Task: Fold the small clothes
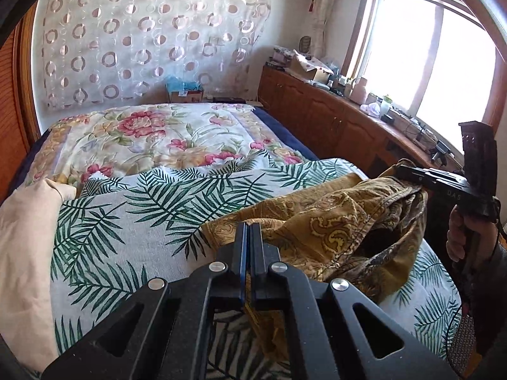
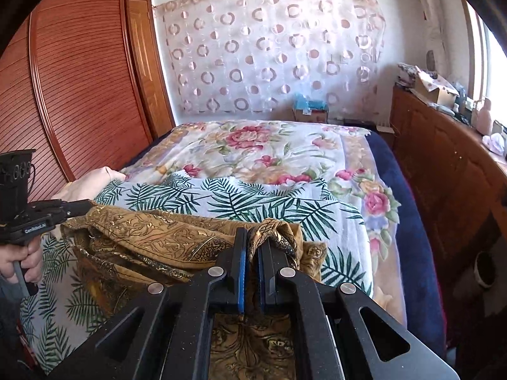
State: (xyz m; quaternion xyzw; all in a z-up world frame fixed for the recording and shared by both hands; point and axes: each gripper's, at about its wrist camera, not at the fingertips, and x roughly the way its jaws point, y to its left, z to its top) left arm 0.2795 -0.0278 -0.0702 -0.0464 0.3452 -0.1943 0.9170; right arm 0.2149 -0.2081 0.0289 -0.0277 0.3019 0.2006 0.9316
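Note:
A gold-brown paisley garment [image 1: 332, 218] hangs slack between my two grippers, just above the palm-leaf sheet [image 1: 142, 221] on the bed. In the left wrist view my left gripper [image 1: 249, 226] is shut on one edge of it, and cloth shows under the closed fingers. My right gripper [image 1: 402, 169] pinches the far edge at the right, with a hand [image 1: 459, 234] on its grip. In the right wrist view my right gripper [image 2: 253, 243] is shut on a bunched fold of the garment [image 2: 152, 237]. There my left gripper [image 2: 87, 205] holds the other end at the left.
A floral blanket [image 1: 142, 133] covers the far half of the bed. A beige cloth [image 1: 22, 237] lies at the left edge. A cluttered wooden cabinet [image 1: 317, 117] runs under the window on the right. Louvred wardrobe doors [image 2: 79, 79] stand on the left.

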